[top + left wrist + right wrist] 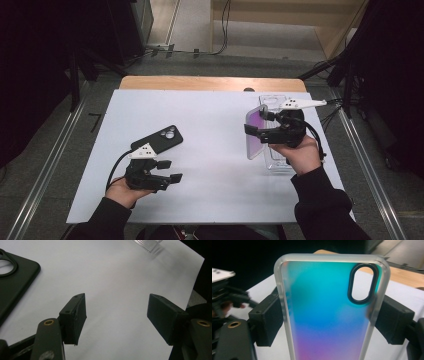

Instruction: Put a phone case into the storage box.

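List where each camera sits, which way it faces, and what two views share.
High view: above the person's side, looking forward and down on the white table; both forearms and hands show.
Left gripper view: rides the left hand-held gripper, open jaws over the table, black phone case beside.
Right gripper view: rides the right hand-held gripper, jaws clamping the iridescent phone case.
Shared: high and left gripper views both show the black phone case.

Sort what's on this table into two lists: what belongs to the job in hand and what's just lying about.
In the job:
- rainbow phone case, held upright off the table
- right tongs, shut on its two long edges
- clear tray, under the right hand

Lying about:
- black phone case, flat on the white sheet
- left tongs, open, holding nothing
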`<state>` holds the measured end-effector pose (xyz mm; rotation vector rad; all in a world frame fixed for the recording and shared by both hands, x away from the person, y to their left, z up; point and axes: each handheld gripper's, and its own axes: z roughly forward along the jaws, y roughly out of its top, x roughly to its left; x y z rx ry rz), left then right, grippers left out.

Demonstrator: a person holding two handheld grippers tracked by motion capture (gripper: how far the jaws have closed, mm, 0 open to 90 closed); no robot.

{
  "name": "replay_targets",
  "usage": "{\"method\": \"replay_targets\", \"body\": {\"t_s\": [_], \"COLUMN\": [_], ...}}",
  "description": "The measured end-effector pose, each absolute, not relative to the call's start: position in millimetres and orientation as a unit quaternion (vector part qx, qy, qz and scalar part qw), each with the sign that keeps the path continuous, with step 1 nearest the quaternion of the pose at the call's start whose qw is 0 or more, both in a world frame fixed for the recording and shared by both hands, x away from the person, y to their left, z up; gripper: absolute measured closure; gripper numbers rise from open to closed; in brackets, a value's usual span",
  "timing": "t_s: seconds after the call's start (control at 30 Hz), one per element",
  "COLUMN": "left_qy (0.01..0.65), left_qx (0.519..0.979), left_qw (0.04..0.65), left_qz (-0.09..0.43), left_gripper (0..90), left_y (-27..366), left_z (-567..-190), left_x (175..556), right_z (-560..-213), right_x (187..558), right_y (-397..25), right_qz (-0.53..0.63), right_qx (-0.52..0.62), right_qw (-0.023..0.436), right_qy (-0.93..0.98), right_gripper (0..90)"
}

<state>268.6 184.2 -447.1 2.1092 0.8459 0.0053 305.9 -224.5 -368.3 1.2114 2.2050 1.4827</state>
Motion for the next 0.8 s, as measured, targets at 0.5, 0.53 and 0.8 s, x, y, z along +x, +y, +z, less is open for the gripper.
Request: {"method": "replay_targets", "body": {"t_s": [0.5,0.53,0.8], "left_qy": [0.36,0.36,0.358], "left_qx": [0.832,0.832,0.831], "left_qw": [0.422,0.421,0.427], "left_qz": [0.009,0.008,0.008], "left_gripper": [32.2,32.2,32.3], "left_y": [192,192,192], "left_z": [-449,-449,-448], "left_x": [269,269,269], "right_z": [-366,-367,-374], "right_x": [314,314,324], "right_y": [-262,-265,-278], "right_qz": [0.486,0.485,0.474], "right_qx": [0.487,0.493,0.524], "right_qw": [0.166,0.17,0.195], "right_qy": [0.706,0.702,0.681], "right_gripper": [15.3,15.3,15.2]}}
